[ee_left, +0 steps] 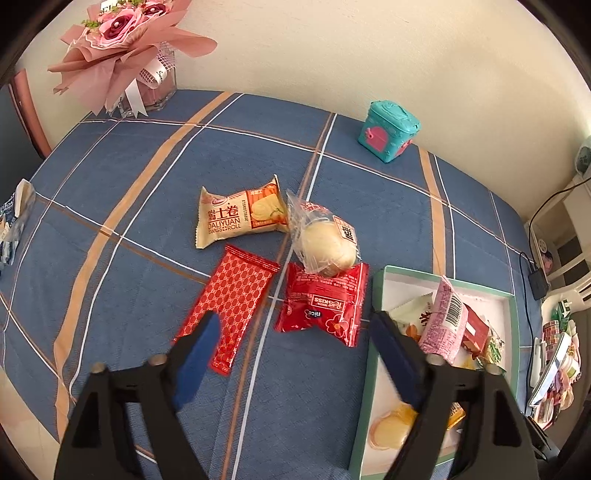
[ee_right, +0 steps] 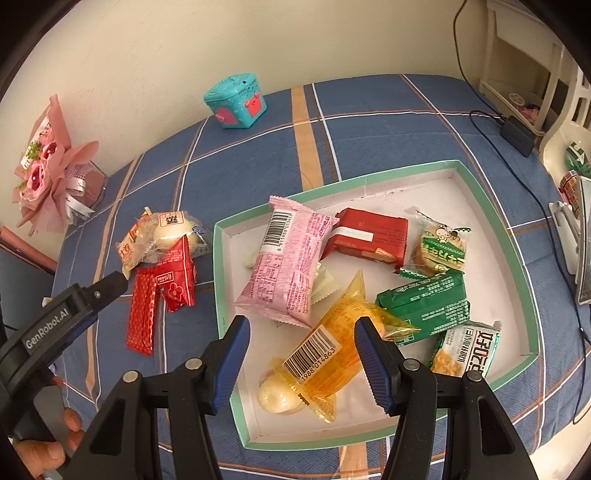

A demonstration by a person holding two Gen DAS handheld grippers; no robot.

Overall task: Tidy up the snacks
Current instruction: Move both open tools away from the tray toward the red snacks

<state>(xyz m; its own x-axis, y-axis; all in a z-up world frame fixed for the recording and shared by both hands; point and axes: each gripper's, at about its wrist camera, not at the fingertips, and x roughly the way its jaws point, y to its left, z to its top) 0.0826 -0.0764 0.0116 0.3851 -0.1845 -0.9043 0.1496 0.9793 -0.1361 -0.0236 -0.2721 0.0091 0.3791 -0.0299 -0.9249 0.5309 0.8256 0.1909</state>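
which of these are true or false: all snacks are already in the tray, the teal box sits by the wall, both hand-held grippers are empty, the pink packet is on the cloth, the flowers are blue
1. All snacks are in the tray. False: the red wafer packet and others lie on the cloth.
2. The teal box sits by the wall. True.
3. The left hand-held gripper and right hand-held gripper hold nothing. True.
4. The pink packet lies on the cloth. False: it is in the tray.
5. The flowers are blue. False: pink.
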